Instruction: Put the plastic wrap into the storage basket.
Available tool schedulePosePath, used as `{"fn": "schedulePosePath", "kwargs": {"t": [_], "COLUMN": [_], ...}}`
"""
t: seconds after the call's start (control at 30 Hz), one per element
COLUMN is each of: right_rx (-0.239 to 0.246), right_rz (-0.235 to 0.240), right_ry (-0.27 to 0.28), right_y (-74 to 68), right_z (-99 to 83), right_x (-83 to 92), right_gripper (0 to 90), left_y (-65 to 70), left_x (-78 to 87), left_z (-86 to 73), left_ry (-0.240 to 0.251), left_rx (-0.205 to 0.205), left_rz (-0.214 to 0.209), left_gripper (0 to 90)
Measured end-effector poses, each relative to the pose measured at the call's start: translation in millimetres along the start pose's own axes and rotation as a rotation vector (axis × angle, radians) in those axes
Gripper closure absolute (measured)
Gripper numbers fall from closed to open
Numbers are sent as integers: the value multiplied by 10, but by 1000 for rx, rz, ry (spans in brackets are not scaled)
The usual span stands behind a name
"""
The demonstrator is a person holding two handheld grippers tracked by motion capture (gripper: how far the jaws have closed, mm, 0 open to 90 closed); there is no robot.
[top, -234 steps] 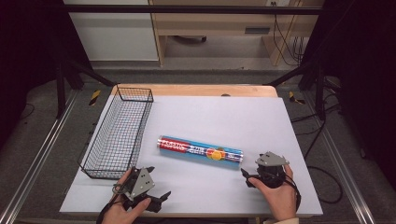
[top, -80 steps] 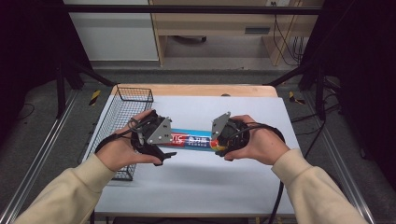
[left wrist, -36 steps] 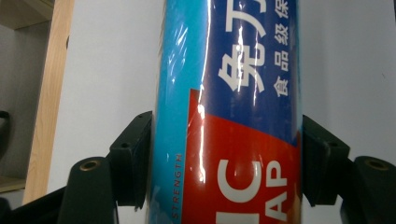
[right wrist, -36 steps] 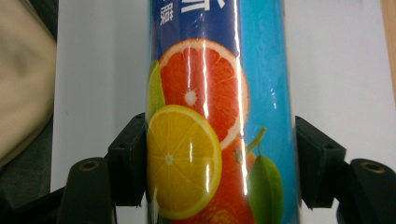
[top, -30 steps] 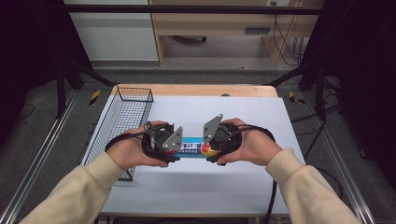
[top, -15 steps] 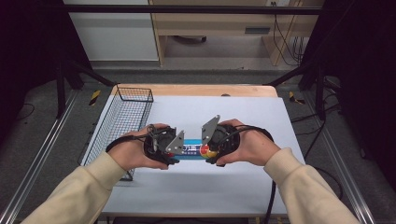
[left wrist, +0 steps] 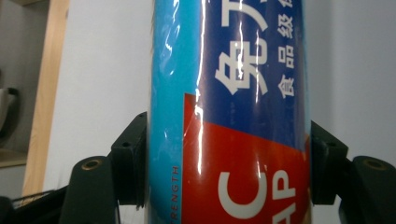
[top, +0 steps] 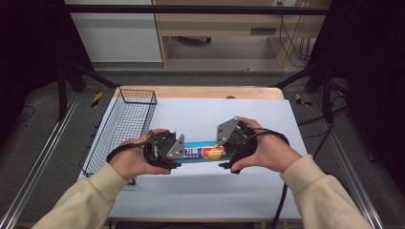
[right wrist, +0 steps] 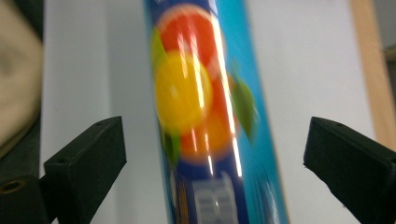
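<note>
A: A white table (top: 248, 191) with a wooden far edge, dark floor and rails around it. What's on it?

B: A wire basket (top: 125, 128) along the left side, and a long roll (top: 200, 152) in blue, red and white wrap lying flat near the middle, just right of the basket. Its long axis runs left to right across the table.

A: And the two grippers?

B: One at each end of the roll. The left gripper (left wrist: 229, 163) has its jaws closed against the roll (left wrist: 229, 93), one pad on each side of the red and blue end, touching the wrap. The right gripper (right wrist: 215, 163) straddles the other end, where the fruit picture is, but its jaws stand wide with clear table showing between each pad and the roll (right wrist: 205, 107).

A: So only one end is held?

B: As I judge it, yes. In the high view the left gripper (top: 165, 149) and right gripper (top: 231, 143) are equally close to the roll, both hands covering its ends. The right gripper view is blurred, so I can't say for sure whether the roll rests on the table or is slightly raised there.

A: What does the next move turn on?

B: The roll passes straight between the right jaws, along their line of sight, a little left of centre. Closing them would likely catch it squarely across its width.
</note>
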State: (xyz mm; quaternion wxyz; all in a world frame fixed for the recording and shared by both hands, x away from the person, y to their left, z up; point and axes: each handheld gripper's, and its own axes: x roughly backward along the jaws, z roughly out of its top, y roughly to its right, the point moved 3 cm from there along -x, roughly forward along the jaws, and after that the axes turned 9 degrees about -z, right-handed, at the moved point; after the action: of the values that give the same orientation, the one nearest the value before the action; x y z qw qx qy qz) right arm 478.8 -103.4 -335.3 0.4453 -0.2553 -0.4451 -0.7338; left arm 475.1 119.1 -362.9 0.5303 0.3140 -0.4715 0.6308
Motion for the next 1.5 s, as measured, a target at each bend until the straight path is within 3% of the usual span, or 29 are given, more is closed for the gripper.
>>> {"fn": "schedulePosePath", "kwargs": {"t": [0.1, 0.2, 0.33, 0.47, 0.6, 0.73, 0.83, 0.93, 1.03, 1.07, 1.13, 1.2, 1.3, 1.5], "right_rx": [-104, -222, -301, -367, -442, -516, -599, -686, -772, -801, -829, -853, -848, -880], "right_rz": [-111, -224, -330, -409, -441, -472, -505, -579, -675, -686, -691, -729, -755, -824], "right_ry": [26, 86, 95, 91, 81, 20, -43, -25, -38, -43, -79, -98, -129, -109], "right_y": [48, 26, -79, -104, -56, -30, -40, -44, -35, -36, -34, -51, -94, -150], "right_z": [-209, -405, -647, -815, -912, -987, -1052, -1135, -1227, -1256, -1307, -1367, -1439, -1495], "right_x": [172, 325, 371, 258, 143, 26, -74, -165, -263, -300, -376, -424, -477, -384], "right_gripper": [65, 78, 97, 108, 102, 90, 96, 105, 108, 107, 95, 105, 100, 102], "left_y": [-32, -65, -108, -133, -134, -124, -101, -83, -72, -72, -69, -62, -53, -10], "left_x": [47, 112, 249, 381, 493, 590, 660, 721, 780, 804, 843, 876, 929, 1028], "left_z": [-117, -235, -337, -378, -400, -436, -472, -516, -571, -591, -626, -655, -678, -675], "left_ry": [11, 30, 48, 68, 63, 50, 44, 40, 50, 51, 61, 76, 81, 41], "left_rx": [48, 106, 171, 213, 240, 266, 303, 338, 376, 387, 408, 428, 474, 583], "left_rz": [14, 39, 73, 102, 120, 138, 153, 168, 184, 185, 192, 203, 218, 256], "left_gripper": [321, 321, 321, 321, 321, 321, 321, 321, 321, 321, 321, 321, 321, 321]}}
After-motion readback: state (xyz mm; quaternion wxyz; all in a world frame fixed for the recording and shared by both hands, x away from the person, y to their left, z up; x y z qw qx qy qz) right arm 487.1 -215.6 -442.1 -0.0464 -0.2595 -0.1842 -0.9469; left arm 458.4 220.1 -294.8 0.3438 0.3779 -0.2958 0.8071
